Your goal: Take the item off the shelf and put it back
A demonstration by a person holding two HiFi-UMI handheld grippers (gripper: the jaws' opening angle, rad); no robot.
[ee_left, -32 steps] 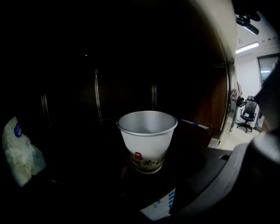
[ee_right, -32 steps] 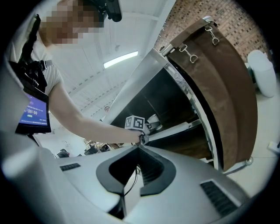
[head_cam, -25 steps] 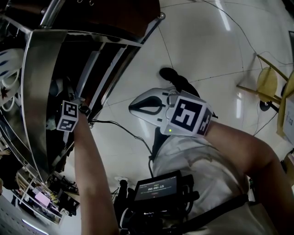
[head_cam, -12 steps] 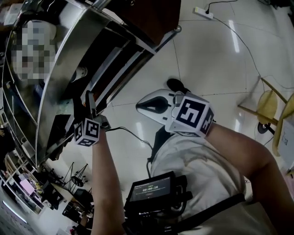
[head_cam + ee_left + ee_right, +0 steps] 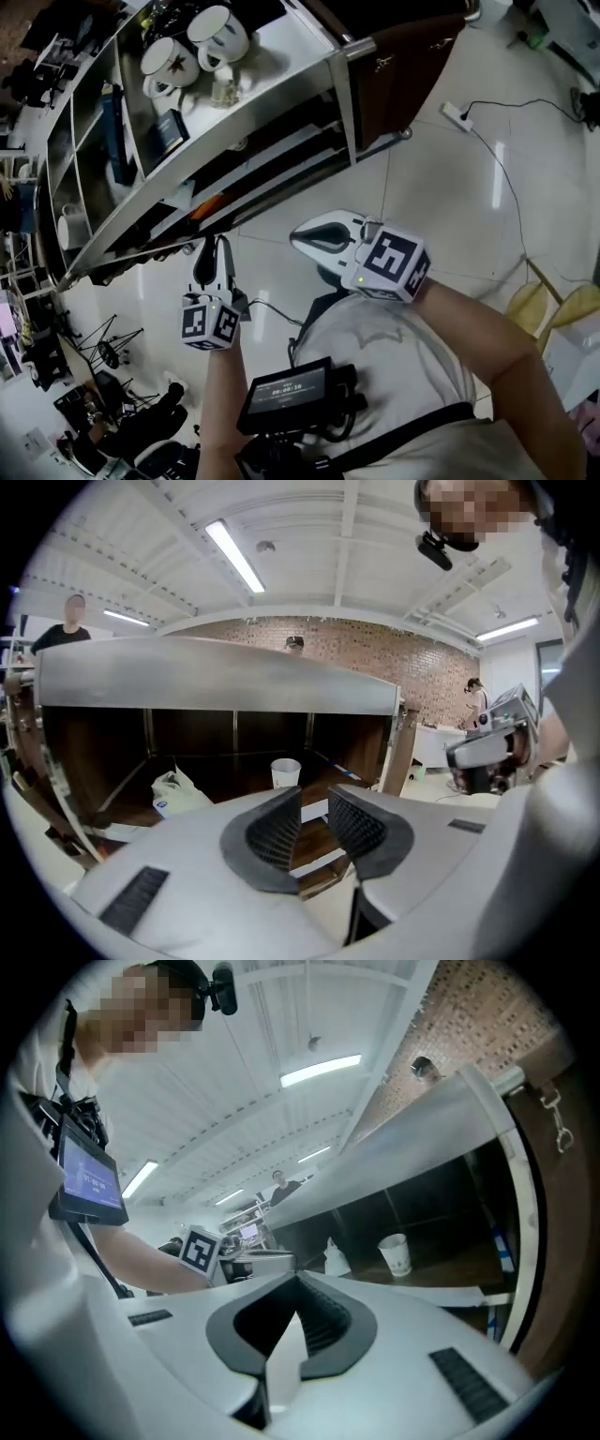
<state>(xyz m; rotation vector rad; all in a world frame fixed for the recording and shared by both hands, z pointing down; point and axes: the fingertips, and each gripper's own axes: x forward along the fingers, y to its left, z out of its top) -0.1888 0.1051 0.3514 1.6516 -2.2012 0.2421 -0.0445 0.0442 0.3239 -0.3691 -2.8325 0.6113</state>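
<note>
A metal and wood shelf (image 5: 234, 122) fills the upper left of the head view. On its dark lower board stand a white paper cup (image 5: 285, 772) and a white plastic bag (image 5: 178, 794); the cup (image 5: 396, 1253) also shows in the right gripper view. My left gripper (image 5: 212, 255) hangs in front of the shelf, outside it and apart from the cup. Its jaws have just been closing and now stand a narrow gap apart with nothing between them. My right gripper (image 5: 309, 238) is held near my chest, jaws shut and empty.
Two white mugs (image 5: 192, 47) and small items sit on the shelf's top level. A power strip (image 5: 457, 114) with its cable lies on the tiled floor, a yellow chair (image 5: 534, 300) stands at right. A screen device (image 5: 286, 394) hangs at my chest.
My left gripper has drawn back out of the shelf and toward me, and its jaws have narrowed. The right gripper rose slightly. The head view has swung so that the shelf's top shows.
</note>
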